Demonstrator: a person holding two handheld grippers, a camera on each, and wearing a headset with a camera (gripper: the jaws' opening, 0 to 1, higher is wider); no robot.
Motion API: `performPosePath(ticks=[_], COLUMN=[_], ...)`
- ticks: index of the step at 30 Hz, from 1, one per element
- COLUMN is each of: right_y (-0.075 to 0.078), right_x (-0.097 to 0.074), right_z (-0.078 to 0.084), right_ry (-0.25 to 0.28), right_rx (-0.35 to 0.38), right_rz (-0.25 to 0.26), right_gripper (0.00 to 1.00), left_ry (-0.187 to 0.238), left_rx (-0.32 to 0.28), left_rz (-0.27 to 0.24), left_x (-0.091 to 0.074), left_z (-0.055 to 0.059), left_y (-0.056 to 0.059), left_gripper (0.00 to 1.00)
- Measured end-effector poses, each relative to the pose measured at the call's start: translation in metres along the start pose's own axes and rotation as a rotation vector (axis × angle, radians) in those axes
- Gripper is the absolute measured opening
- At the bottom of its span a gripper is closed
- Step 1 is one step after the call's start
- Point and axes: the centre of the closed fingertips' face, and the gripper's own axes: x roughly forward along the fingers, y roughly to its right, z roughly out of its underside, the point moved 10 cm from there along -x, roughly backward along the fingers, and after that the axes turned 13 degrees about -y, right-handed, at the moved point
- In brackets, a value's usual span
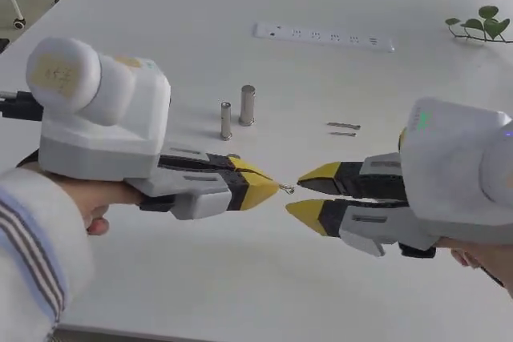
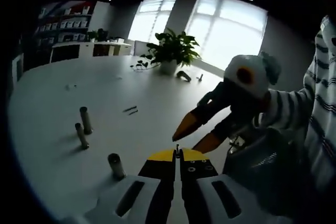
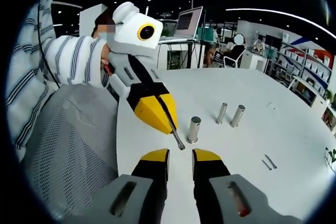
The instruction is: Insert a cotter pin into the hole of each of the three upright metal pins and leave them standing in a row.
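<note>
Head view: left gripper clamped on a cotter pin. The pin sticks out past the yellow tips, held in the air over the white table. Right gripper faces it tip to tip, jaws spread, gripping nothing; the pin's free end is just beside the gap between them. Two metal pins stand upright close together on the table beyond the left gripper. Left gripper view: a third metal pin also upright, apart from that pair and nearer the grippers. Two spare cotter pins lie flat side by side, right of the metal pins and clear of them. Power strip along the far side, potted plant at the table's far end.
</note>
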Motion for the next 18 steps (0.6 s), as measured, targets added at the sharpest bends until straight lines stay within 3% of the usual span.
performPosePath(ticks=[5, 11, 18], right_y=[0.000, -0.005, -0.009], right_x=[0.001, 0.005, 0.007], right_z=[0.001, 0.002, 0.001], right_ry=[0.026, -0.002, 0.011], right_rx=[0.035, 0.004, 0.001], right_rz=[-0.048, -0.064, -0.102], right_gripper=[0.12, 0.07, 0.03], left_ry=[0.016, -0.006, -0.005], left_rx=[0.090, 0.126, 0.201], left_rz=[0.007, 0.015, 0.038], left_x=[-0.002, -0.003, -0.007], left_z=[-0.001, 0.002, 0.003], left_y=[0.005, 0.005, 0.009], left_gripper=[0.00, 0.00, 0.00])
